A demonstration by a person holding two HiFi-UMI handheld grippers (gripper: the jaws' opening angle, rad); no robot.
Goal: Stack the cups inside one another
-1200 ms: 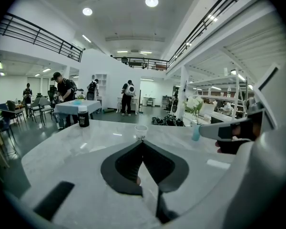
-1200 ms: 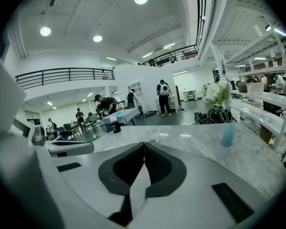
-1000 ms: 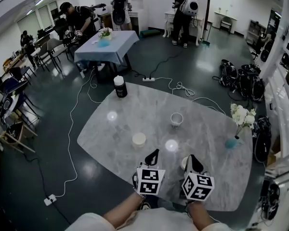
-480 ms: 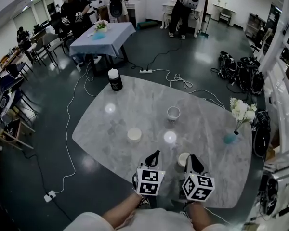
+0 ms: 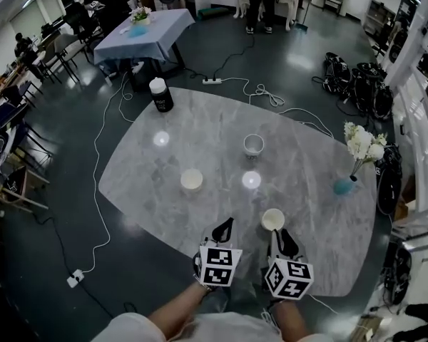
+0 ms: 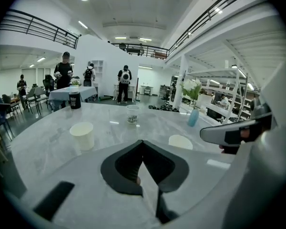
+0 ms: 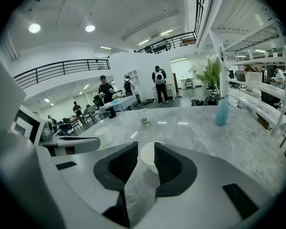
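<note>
Three cups stand upright on the marble table (image 5: 200,134): a cream cup (image 5: 192,180) at the left, a patterned white cup (image 5: 253,145) farther back, and a second cream cup (image 5: 273,220) near the front. My right gripper (image 5: 279,234) is just behind that near cup (image 7: 148,155). Its jaws are opening, and the cup shows through the gap, just ahead of the tips and untouched. My left gripper (image 5: 226,224) hovers beside it at the left, shut and empty (image 6: 143,142). In the left gripper view the left cream cup (image 6: 82,135) and the patterned cup (image 6: 132,114) stand ahead.
A black canister (image 5: 160,95) stands at the table's far left edge. A blue vase with white flowers (image 5: 346,184) stands at the right edge. Cables lie on the floor beyond the table, and bags sit at the right. People stand around a covered table (image 5: 139,34) far back.
Both grippers have sunk toward the table's front edge. The near cream cup, earlier partly hidden by the right gripper, now shows whole just ahead of it.
</note>
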